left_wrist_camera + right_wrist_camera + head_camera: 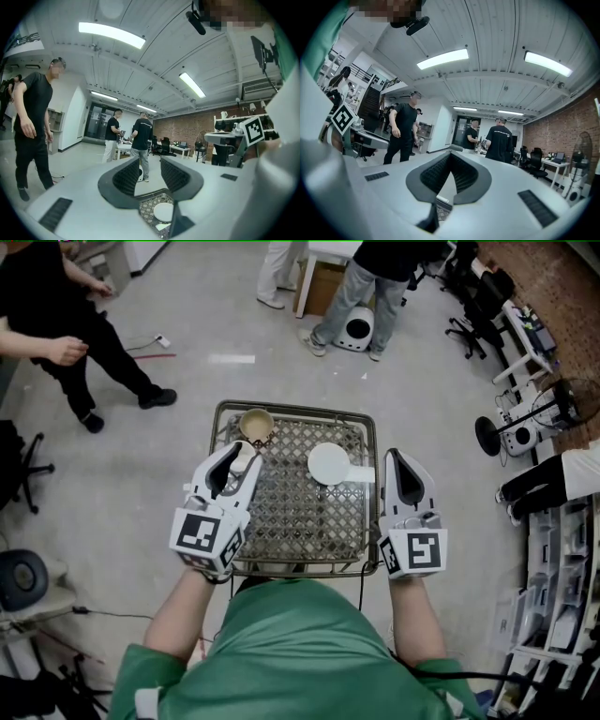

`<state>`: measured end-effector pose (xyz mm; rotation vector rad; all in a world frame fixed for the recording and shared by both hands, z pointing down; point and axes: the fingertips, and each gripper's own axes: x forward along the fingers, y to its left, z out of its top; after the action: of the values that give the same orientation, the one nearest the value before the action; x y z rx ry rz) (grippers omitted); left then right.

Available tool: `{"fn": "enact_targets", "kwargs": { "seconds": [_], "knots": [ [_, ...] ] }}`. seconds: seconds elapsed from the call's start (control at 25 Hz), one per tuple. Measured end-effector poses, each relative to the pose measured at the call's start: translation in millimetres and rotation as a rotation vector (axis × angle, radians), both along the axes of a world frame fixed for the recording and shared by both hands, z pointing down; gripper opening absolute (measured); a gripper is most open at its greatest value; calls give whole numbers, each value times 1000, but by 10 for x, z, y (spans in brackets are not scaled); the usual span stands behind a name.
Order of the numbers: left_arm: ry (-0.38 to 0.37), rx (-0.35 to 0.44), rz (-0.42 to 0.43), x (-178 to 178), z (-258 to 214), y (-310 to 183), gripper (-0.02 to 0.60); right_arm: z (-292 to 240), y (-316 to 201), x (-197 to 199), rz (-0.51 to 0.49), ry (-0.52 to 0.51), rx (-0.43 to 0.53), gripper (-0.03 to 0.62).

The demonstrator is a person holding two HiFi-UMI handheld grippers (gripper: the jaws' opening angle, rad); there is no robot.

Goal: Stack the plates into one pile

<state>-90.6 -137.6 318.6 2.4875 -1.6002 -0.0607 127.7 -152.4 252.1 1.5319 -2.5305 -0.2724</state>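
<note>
Round your wire bench (305, 517), one person (37, 296) stands off at 10 o'clock and a second person (384, 259) at 12, and neither is in your way. The white plate (329, 464) lies on the mesh around 1 o'clock from the middle, with a tan bowl (256, 425) in the 11 o'clock corner. Your left tool (239, 457) hangs level over the left side just below that bowl, jaws apart and empty. Your right tool (399, 457) sits level at the 3 o'clock edge, jaws together on nothing.
</note>
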Motion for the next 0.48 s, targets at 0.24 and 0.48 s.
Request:
{"fn": "enact_targets", "kwargs": {
  "seconds": [0.24,0.48],
  "knots": [
    [-19,-2,2,34,37,-5,153,59,-41,39,3,-3,-10,22],
    [-28,-12,1,79,47,-8,152,87,-59,78,0,-2,-20,23]
  ]
}}
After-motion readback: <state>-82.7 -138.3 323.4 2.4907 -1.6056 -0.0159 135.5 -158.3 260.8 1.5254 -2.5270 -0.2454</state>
